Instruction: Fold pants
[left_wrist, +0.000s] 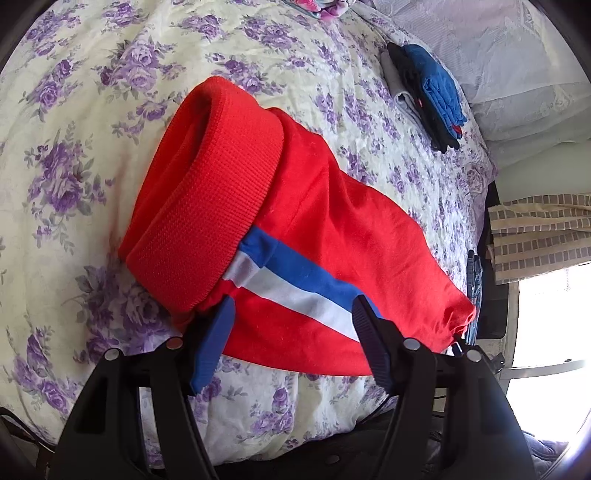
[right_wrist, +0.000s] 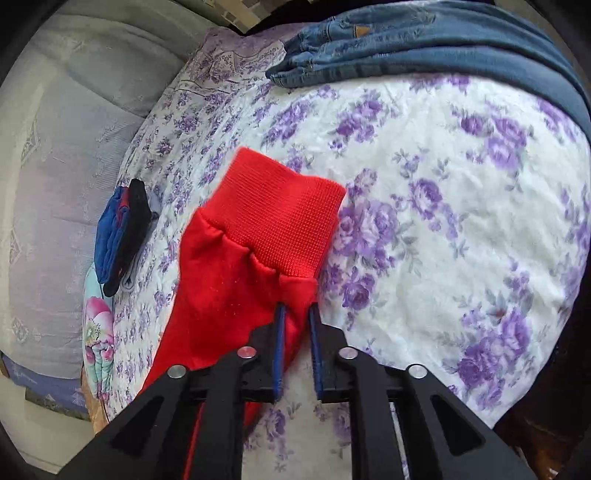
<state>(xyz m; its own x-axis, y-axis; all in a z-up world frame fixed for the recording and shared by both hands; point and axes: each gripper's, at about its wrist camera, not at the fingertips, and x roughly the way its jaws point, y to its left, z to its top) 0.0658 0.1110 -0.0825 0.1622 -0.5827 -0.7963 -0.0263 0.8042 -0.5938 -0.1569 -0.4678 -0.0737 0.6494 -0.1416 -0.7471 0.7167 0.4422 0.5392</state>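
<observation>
Currently right tongs (right_wrist: 295, 314) grasping red pants (right_wrist: 236, 280) just below ribbed cuff (right_wrist: 277, 218); left tongs (left_wrist: 291, 314) released, straddling the pants' striped edge.

Matt red knit pants (left_wrist: 314, 221) with ribbed cuff (right_wrist: 280, 221) on printed cotton bedspread (right_wrist: 461, 240).

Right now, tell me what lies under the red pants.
The red pants lie on the floral bedspread, which shows all around them. Whatever sits directly beneath the fabric is covered, so I cannot tell if anything else is there.
</observation>
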